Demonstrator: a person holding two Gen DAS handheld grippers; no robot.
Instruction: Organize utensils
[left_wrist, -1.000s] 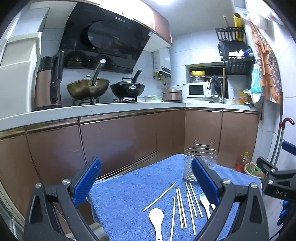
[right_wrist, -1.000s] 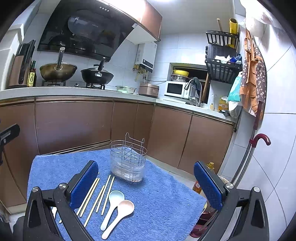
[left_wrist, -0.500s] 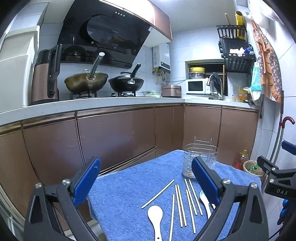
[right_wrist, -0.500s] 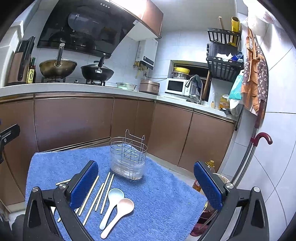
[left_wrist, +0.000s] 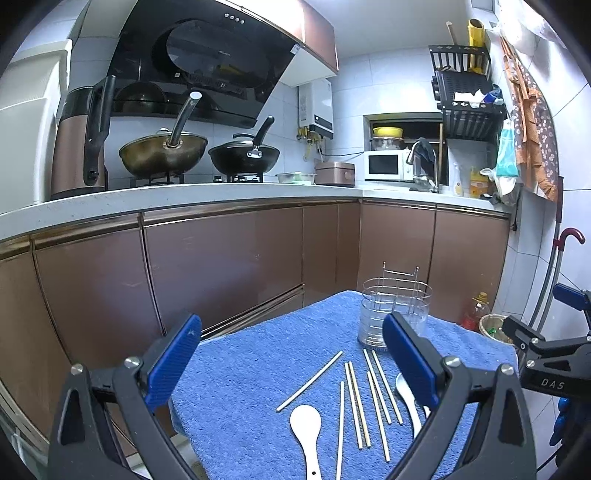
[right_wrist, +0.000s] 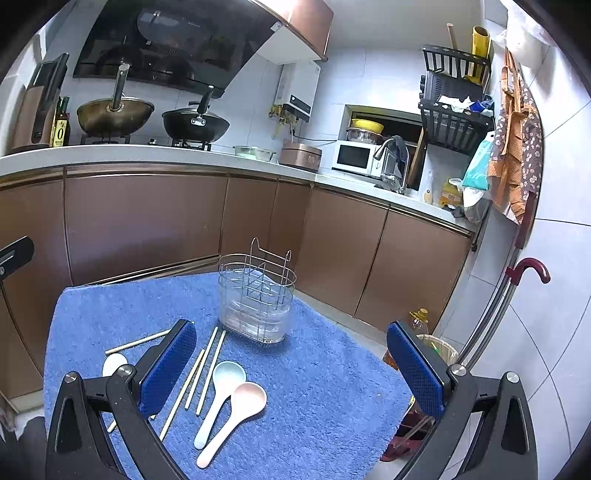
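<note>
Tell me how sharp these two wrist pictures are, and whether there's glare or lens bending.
Left wrist view: sharp throughout, chopsticks crisp; fisheye bows the countertop; dark vignette at the corners. Right wrist view: equally sharp, wire holder clear; range hood shows soft reflections, no harsh glare; light even, shadows faint.

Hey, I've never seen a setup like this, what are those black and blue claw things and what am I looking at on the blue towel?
Those are two hand-held grippers, each with a camera looking along its blue-padded fingers. One picture is from the left gripper, the other from the right gripper. Both are open and hold nothing. Below them a blue towel carries a wire utensil holder, which looks empty, loose wooden chopsticks, and three spoons: white, pale blue and pink. Behind is a kitchen counter with pans.
</note>
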